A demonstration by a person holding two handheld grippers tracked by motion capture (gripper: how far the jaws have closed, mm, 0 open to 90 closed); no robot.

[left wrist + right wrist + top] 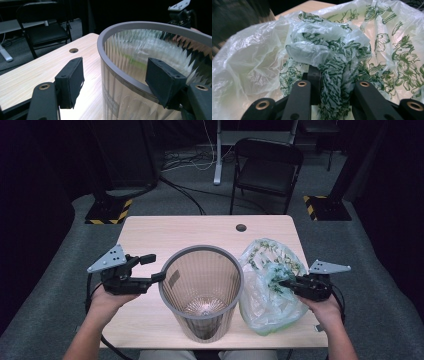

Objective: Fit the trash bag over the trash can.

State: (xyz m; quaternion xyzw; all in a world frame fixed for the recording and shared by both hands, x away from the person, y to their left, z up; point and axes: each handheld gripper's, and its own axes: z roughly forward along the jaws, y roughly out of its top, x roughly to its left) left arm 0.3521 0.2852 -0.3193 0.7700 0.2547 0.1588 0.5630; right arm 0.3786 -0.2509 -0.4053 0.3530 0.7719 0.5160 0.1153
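Observation:
A ribbed translucent bin (202, 290) with a grey rim (110, 67) stands upright in the middle of the wooden table (150, 232). My left gripper (152, 267) is at the bin's left side, open. In the left gripper view the rim passes between the wide jaws of the left gripper (118, 80); one pad (72, 78) stays clear outside it and the other pad (163, 81) sits at the rim. A thin plastic bag (267, 280) with green print lies right of the bin. My right gripper (283, 283) is shut on a bunched fold of the plastic bag (332, 55), seen up close between the jaws of the right gripper (334, 93).
A cable hole (241, 227) sits near the table's far edge. Behind the table stand a black folding chair (267, 170), a white stand leg (218, 155) and two floor bases with yellow-black stripes (107, 212). Cables run across the grey floor.

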